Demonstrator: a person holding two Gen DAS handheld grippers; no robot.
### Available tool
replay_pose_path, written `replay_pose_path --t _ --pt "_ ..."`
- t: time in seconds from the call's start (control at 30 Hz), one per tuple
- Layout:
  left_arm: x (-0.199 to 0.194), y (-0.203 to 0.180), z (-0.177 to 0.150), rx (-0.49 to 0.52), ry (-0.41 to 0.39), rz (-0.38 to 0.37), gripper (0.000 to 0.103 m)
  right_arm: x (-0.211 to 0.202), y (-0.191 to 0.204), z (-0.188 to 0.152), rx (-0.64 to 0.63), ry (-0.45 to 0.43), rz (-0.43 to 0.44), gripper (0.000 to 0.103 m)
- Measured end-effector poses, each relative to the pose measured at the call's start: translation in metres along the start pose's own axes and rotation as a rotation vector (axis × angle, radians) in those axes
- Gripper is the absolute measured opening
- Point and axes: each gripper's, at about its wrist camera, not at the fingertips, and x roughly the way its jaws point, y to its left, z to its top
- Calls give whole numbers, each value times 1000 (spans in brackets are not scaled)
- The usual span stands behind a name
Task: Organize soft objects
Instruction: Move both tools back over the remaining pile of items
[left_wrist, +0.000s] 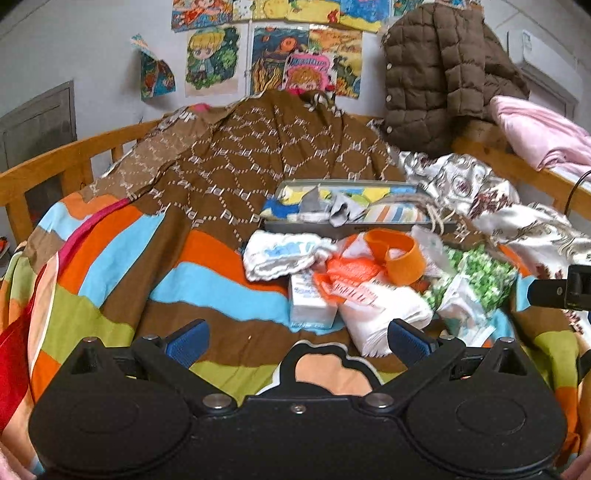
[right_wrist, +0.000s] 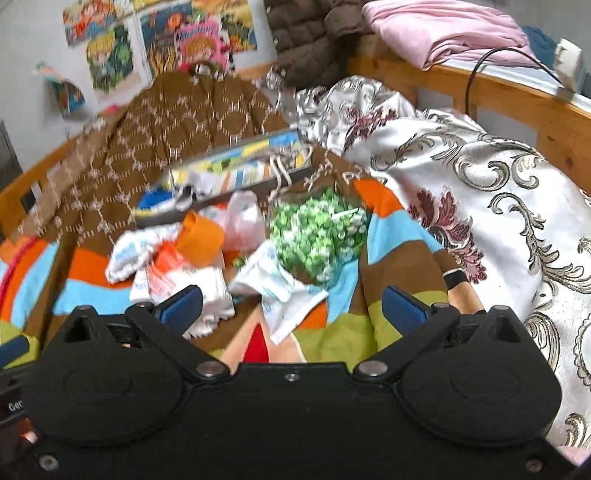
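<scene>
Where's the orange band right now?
In the left wrist view the orange band sits right of centre, atop the pile, just below the grey tray and left of the green-patterned bag.

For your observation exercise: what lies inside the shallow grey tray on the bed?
The grey tray holds colourful folded cloths: a blue-and-yellow piece, a grey scrap and a striped piece. They cover the tray's floor, so anything beneath cannot be seen.
</scene>
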Motion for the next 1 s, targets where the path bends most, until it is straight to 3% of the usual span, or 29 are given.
replay_pose_path --t 0.27,0.47,0.73,1.0 --pt "12 0 -5 -3 61 40 102 25 23 -2 -87 120 -7 102" --pt "19 0 -9 -5 101 66 102 31 33 -5 -129 141 4 102" --pt "23 4 -8 -27 114 84 102 37 32 -3 -133 146 19 102" --pt "27 12 1 -94 81 81 102 56 26 5 -83 209 64 103"
